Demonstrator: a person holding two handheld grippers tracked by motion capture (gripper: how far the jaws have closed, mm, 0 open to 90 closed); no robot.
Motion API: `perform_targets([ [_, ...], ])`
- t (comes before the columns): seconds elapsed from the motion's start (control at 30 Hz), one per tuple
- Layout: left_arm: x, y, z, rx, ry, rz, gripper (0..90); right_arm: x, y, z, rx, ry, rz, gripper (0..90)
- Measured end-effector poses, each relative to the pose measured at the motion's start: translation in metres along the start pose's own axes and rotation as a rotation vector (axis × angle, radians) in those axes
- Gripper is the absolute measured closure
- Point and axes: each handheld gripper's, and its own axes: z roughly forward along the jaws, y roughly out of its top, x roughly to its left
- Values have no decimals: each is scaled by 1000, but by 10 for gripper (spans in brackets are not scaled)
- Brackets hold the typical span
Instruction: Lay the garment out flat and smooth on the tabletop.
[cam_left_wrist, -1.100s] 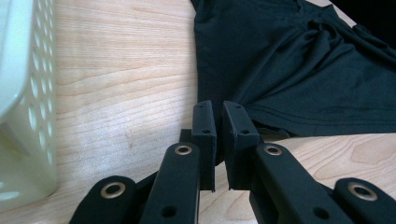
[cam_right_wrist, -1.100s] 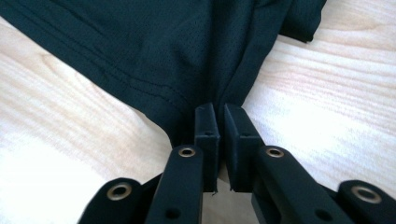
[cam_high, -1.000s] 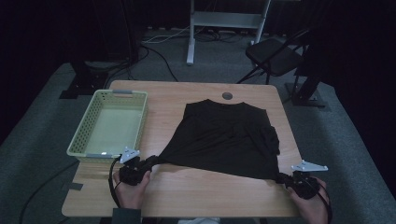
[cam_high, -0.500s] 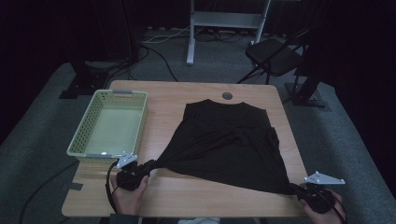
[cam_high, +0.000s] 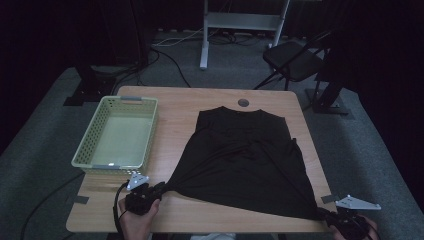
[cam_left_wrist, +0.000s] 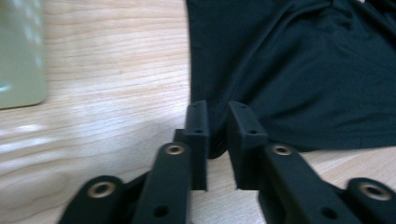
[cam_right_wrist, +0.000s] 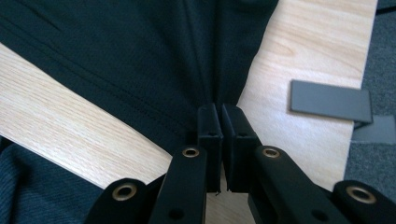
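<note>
At the table's (cam_high: 210, 220) near edge, my left claw (cam_high: 159, 189) and right claw (cam_high: 325, 215) each pinch a hem corner of the black top (cam_high: 245, 155), which fans away toward the far edge; its hem runs claw to claw. My right claw's view alone shows grey tape (cam_right_wrist: 329, 100) beside the corner

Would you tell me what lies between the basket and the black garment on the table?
Bare wood of the table separates the basket from the black garment, as the high view shows.

Dim room: grey carpet (cam_high: 45, 130) surrounds the wooden table (cam_high: 175, 107); far off stand a white stand (cam_high: 243, 22) and, right, a folding chair (cam_high: 292, 60).
</note>
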Motion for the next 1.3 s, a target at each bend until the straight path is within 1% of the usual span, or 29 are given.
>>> perform_targets([
  [0.03,3,0,-3,-21,0,-17,734,-1,0,0,1,2,2,865],
  [0.1,7,2,-5,-45,-5,-33,675,-3,0,-1,3,2,3,846],
  [0.13,7,2,-5,-45,-5,-33,650,-3,1,-2,0,7,6,801],
  [0.17,10,6,-4,-45,-4,-34,638,-3,2,-2,-14,6,11,776],
  [0.23,11,10,-1,-48,-7,-34,609,-4,7,-3,-40,5,17,708],
  [0.27,11,10,-1,-48,-7,-34,598,-4,7,-3,-40,5,17,708],
  [0.3,11,14,5,-44,-10,-29,588,-5,12,-3,-65,-6,18,686],
  [0.33,12,17,9,-39,-9,-20,575,-6,15,-2,-77,-12,18,666],
  [0.37,12,17,9,-39,-9,-20,560,-6,15,-2,-77,-12,18,666],
  [0.4,11,19,13,-36,-1,-17,553,-9,20,2,-108,-34,34,651],
  [0.5,11,26,27,-12,8,-7,537,-12,25,10,-140,-36,64,615],
  [0.53,11,26,27,-12,8,-7,535,-12,25,10,-140,-36,64,615],
  [0.57,11,29,31,-2,10,1,532,-13,28,17,-145,-44,73,596],
  [0.63,11,31,34,3,10,7,528,-13,28,20,-146,-46,70,592],
  [0.67,10,35,37,12,14,16,522,-15,31,25,-137,-54,70,583],
  [0.7,10,36,38,15,15,20,520,-16,32,27,-138,-57,66,580],
  [0.77,10,38,39,18,14,26,517,-17,33,28,-135,-55,66,577],
  [0.8,10,41,42,22,16,28,516,-19,37,33,-129,-53,72,569],
  [0.93,10,44,47,28,18,31,510,-21,40,39,-128,-51,84,562],
  [1.0,11,46,50,34,20,31,509,-20,41,42,-123,-45,82,558],
  [1.1,11,48,53,36,20,32,507,-19,43,45,-119,-48,79,556],
  [1.13,12,49,55,43,20,33,504,-20,43,46,-117,-50,78,555],
  [1.2,13,50,58,55,6,15,496,-21,44,48,-116,-49,88,556],
  [1.3,12,51,61,65,12,21,496,-20,45,50,-116,-50,83,562],
])
